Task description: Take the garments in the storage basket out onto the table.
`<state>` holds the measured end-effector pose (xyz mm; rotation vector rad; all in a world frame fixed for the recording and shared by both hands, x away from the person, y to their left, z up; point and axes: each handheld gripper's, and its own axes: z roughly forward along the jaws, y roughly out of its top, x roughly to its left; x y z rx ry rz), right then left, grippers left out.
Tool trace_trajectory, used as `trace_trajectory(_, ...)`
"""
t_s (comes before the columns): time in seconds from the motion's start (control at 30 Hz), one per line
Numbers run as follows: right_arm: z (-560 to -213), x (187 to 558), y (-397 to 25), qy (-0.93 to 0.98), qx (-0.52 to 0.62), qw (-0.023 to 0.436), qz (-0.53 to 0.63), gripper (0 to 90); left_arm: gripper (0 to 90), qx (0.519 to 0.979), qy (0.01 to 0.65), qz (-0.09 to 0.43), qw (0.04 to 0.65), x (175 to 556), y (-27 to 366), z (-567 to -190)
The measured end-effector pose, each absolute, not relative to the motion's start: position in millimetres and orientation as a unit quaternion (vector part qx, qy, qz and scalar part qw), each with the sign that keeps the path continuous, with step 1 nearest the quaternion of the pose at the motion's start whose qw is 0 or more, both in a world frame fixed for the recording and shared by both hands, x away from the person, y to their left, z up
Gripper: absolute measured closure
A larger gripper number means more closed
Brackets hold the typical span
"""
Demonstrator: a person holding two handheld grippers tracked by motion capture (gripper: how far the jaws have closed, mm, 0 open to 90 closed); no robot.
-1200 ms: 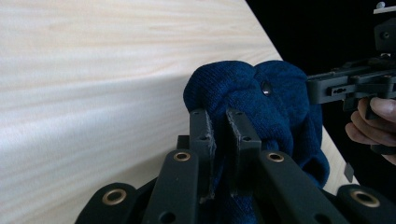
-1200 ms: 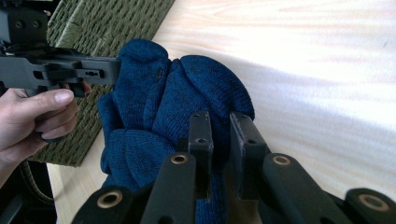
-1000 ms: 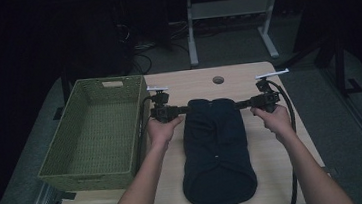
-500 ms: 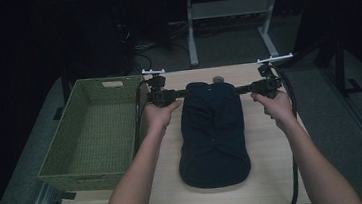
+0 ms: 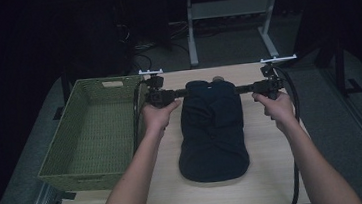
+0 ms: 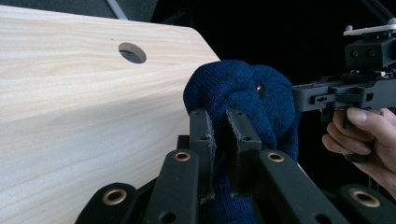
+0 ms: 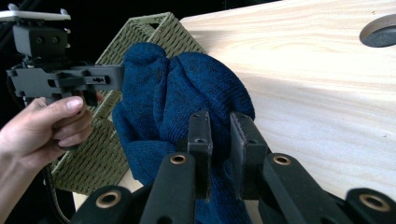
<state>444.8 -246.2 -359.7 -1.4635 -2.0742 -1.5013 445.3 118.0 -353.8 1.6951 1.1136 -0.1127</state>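
Observation:
A dark blue knitted garment (image 5: 212, 129) lies lengthwise on the wooden table (image 5: 271, 173). Its far edge is held up between the two grippers. My left gripper (image 5: 182, 93) pinches the left corner of that edge, and my right gripper (image 5: 242, 89) pinches the right corner. In the left gripper view the jaws (image 6: 219, 128) are shut on the blue knit (image 6: 238, 88), with the other gripper (image 6: 336, 93) beyond it. In the right gripper view the jaws (image 7: 219, 130) are likewise shut on the fabric (image 7: 187, 88), facing the opposite gripper (image 7: 70, 77).
A green woven basket (image 5: 58, 154) stands empty along the table's left side, close to the left hand; its corner (image 7: 154, 28) sits behind the fabric. A round cable hole (image 5: 218, 79) lies at the far table edge. Desk legs and cables stand behind the table.
Both grippers have moved away from the person toward the far edge, drawing the garment's held edge with them. The garment now lies longer and farther up the table.

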Motion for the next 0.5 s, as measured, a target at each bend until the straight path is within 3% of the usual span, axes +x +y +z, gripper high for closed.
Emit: trace_trajectory(0.5,-368.2,422.5,-237.9,-0.708,-0.48,0.093,-0.509,78.7,82.5,0.71,0.457,-0.039,0.534,421.0,125.7,-368.4)
